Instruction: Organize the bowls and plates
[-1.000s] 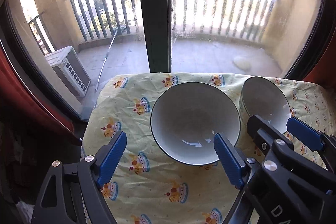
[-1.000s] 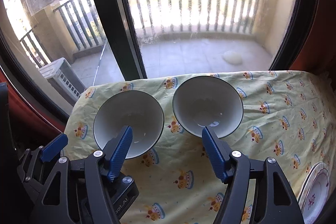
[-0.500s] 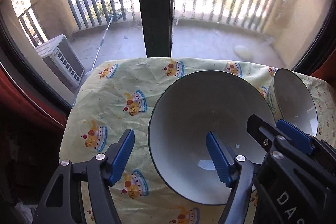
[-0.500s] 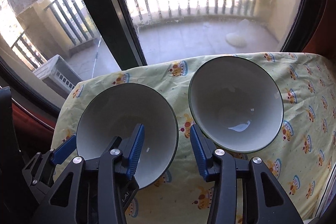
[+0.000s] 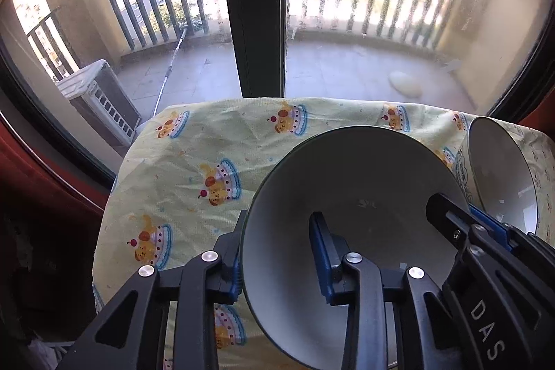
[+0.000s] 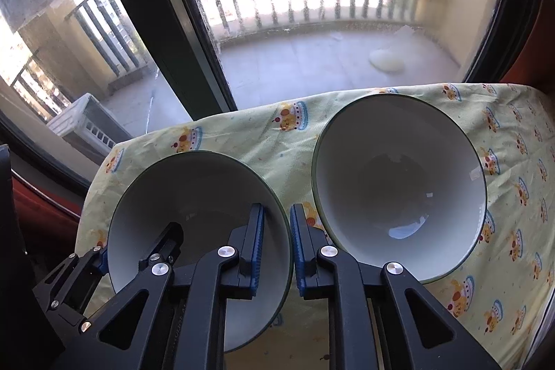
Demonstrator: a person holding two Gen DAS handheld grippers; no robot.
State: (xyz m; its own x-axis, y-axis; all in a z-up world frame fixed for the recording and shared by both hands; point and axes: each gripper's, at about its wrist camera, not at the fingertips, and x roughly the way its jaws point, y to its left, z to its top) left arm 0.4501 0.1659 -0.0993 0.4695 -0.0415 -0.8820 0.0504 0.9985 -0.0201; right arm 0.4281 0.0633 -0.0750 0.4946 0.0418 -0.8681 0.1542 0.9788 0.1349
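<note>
Left wrist view: left tool [image 5: 277, 252] now pinches the white dark-rimmed ceramic bowl's [image 5: 350, 196] left wall; right tool [image 6: 276, 240] has closed on its right rim, ready for lifting.

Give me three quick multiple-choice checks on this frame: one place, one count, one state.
1. The right gripper's pads sit:
A. on the right bowl's rim
B. astride the left bowl's rim
C. on bare cloth

2. Bowls on the cloth:
A. one
B. two
C. three

3. The right bowl is:
A. nested in the left bowl
B. upside down
C. open side up and empty

Answers:
1. B: the right gripper has one pad inside the left bowl and one outside.
2. B: only two bowls show on the cloth.
3. C: the bare inside of the right bowl faces up.
</note>
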